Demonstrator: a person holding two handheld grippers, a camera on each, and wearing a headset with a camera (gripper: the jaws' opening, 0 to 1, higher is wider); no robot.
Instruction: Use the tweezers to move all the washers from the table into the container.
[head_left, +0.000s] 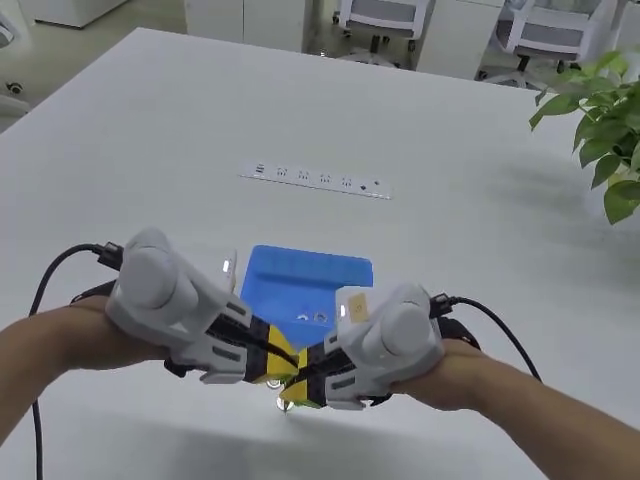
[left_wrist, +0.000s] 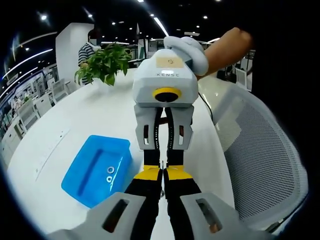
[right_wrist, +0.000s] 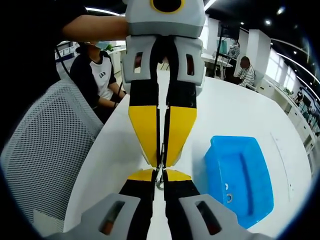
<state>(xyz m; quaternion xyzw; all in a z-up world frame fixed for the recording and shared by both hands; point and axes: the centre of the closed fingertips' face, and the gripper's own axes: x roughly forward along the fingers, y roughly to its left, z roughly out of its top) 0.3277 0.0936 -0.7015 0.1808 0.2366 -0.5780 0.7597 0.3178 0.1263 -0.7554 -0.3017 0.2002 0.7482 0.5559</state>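
We look across a broad white worktop (head_left: 150, 120) with a power strip (head_left: 315, 180) set flush in its middle. Office chairs (head_left: 380, 20) stand past its far edge, and a leafy green plant (head_left: 600, 120) stands at its right. Close by is a grey mesh chair back (left_wrist: 260, 155). Strip lights (left_wrist: 160, 25) shine from a dark ceiling, and people (right_wrist: 97, 75) sit in the open office.

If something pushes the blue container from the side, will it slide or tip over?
It will probably slide: the blue container looks low and wide, and the white table appears smooth. It seems to be thin plastic, so it is likely light. The two washers lying loose inside may shift about when it moves.
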